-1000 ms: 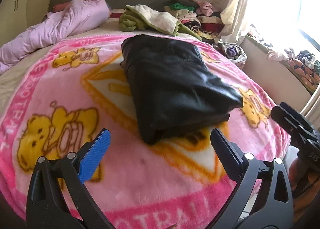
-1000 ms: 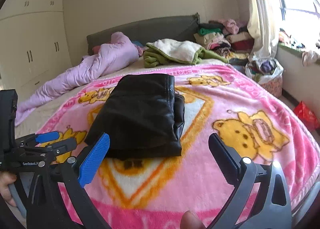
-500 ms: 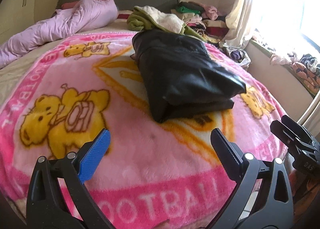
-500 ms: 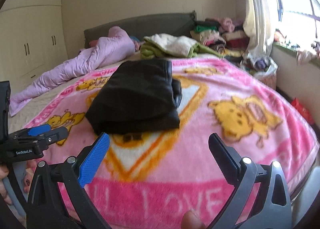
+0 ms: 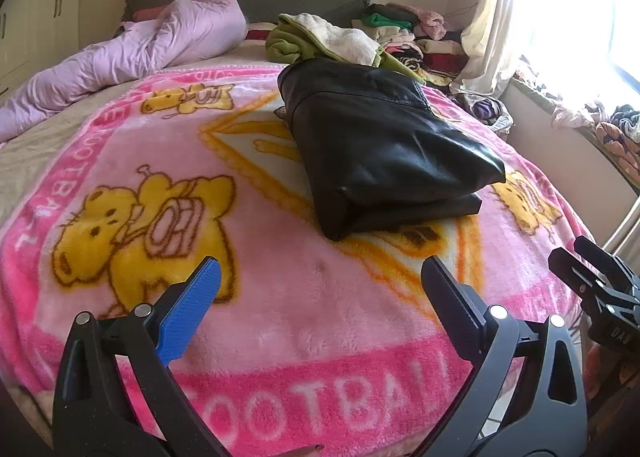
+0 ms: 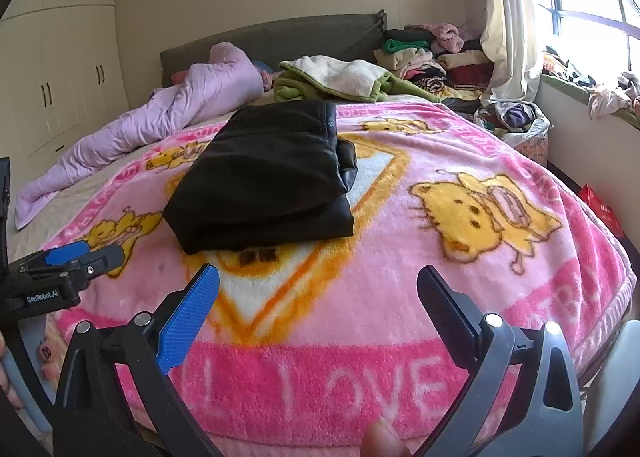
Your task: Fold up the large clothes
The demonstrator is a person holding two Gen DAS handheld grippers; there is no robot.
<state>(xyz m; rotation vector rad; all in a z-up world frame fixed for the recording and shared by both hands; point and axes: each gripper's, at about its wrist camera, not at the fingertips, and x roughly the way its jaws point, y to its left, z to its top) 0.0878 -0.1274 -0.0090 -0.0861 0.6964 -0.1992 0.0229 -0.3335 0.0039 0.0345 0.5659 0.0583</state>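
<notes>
A black leather garment [image 5: 380,149] lies folded into a thick rectangle on the pink bear-print blanket [image 5: 168,161]; it also shows in the right wrist view [image 6: 268,177]. My left gripper [image 5: 320,277] is open and empty, held over the blanket's near edge, short of the garment. My right gripper [image 6: 318,281] is open and empty, also back from the garment. The right gripper shows at the right edge of the left wrist view [image 5: 592,281], and the left gripper at the left edge of the right wrist view [image 6: 68,261].
A lilac quilt [image 5: 132,53] lies at the bed's far left. A green and cream blanket [image 5: 324,41] and stacked clothes [image 6: 436,57] sit by the headboard. A basket of clothes [image 6: 512,121] stands by the curtain. White wardrobes [image 6: 52,69] line the left wall.
Both grippers have pulled back from the folded garment toward the foot of the bed, so the blanket's lettered border now shows. Both stayed open and empty.
</notes>
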